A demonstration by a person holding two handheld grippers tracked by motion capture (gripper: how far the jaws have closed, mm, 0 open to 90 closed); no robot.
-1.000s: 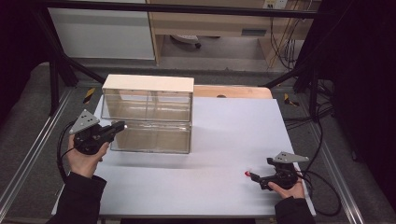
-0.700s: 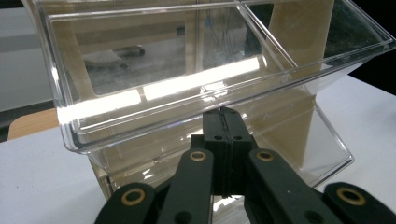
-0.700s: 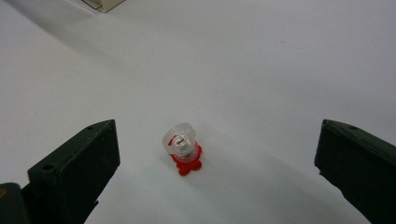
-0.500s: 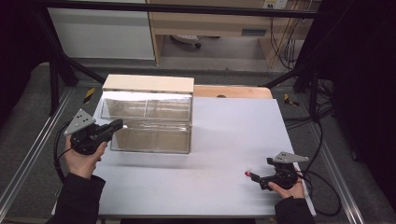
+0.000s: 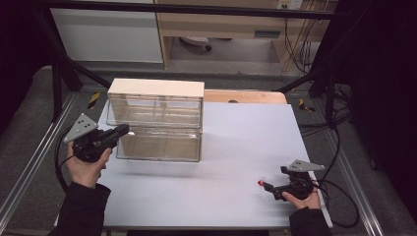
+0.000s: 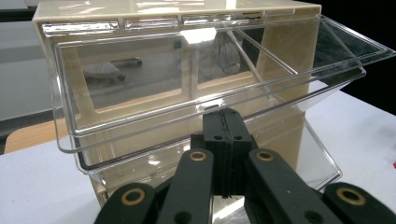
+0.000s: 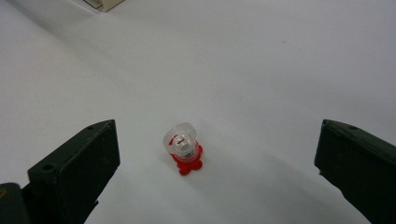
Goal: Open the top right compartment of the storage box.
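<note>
A cream storage box [image 5: 156, 88] with two stacked clear tilt-out bins stands at the back left of the white table [image 5: 236, 142]. In the left gripper view the upper clear bin [image 6: 187, 70] leans open toward me, above the lower bin [image 6: 303, 154]. My left gripper [image 5: 121, 131] is shut with nothing between its jaws. Its tips [image 6: 224, 122] lie at the lower edge of the upper bin's front. My right gripper [image 5: 268, 187] rests near the front right with its jaws wide open. A small red and clear part [image 7: 184, 151] sits on the table between them, also visible as a red dot [image 5: 260, 183].
A wooden board [image 5: 246, 96] lies behind the table past the box. Metal frame rails [image 5: 34, 162] run along both table sides. Cables [image 5: 339, 196] trail at the right edge. Bare white table stretches between the box and the right gripper.
The left gripper has edged slightly upward along the box's left front. The right hand and the red part have stayed put.
</note>
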